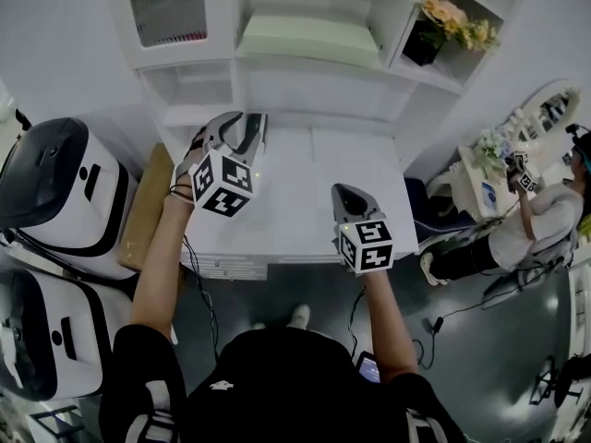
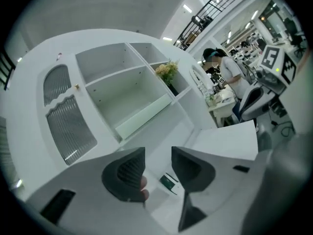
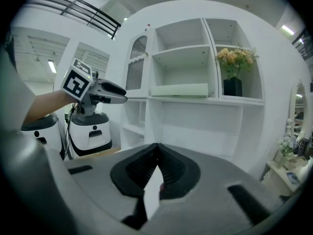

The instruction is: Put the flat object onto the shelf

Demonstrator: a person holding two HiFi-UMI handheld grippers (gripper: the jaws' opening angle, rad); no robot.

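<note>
Two grippers are in view: the left gripper (image 1: 249,123) at centre left and the right gripper (image 1: 347,192) at centre. One white surface (image 1: 295,220) lies below them. One shelf unit (image 1: 305,86) fills the top of the frame, with one ribbed door (image 1: 166,7) at upper left. One flat pale green object (image 1: 309,37) lies on a shelf. There are two bunches of flowers: the potted flowers (image 1: 452,17) at upper right and the small bouquet (image 1: 494,144) at right. Two white-and-black machines stand at the left edge, the upper machine (image 1: 55,187) and the lower machine (image 1: 37,340). One seated person (image 1: 545,220) is at the right edge.

White shelf (image 3: 200,119), pale green flat board (image 3: 179,89) — yellow flowers (image 3: 236,58), black pot (image 3: 233,87).
</note>
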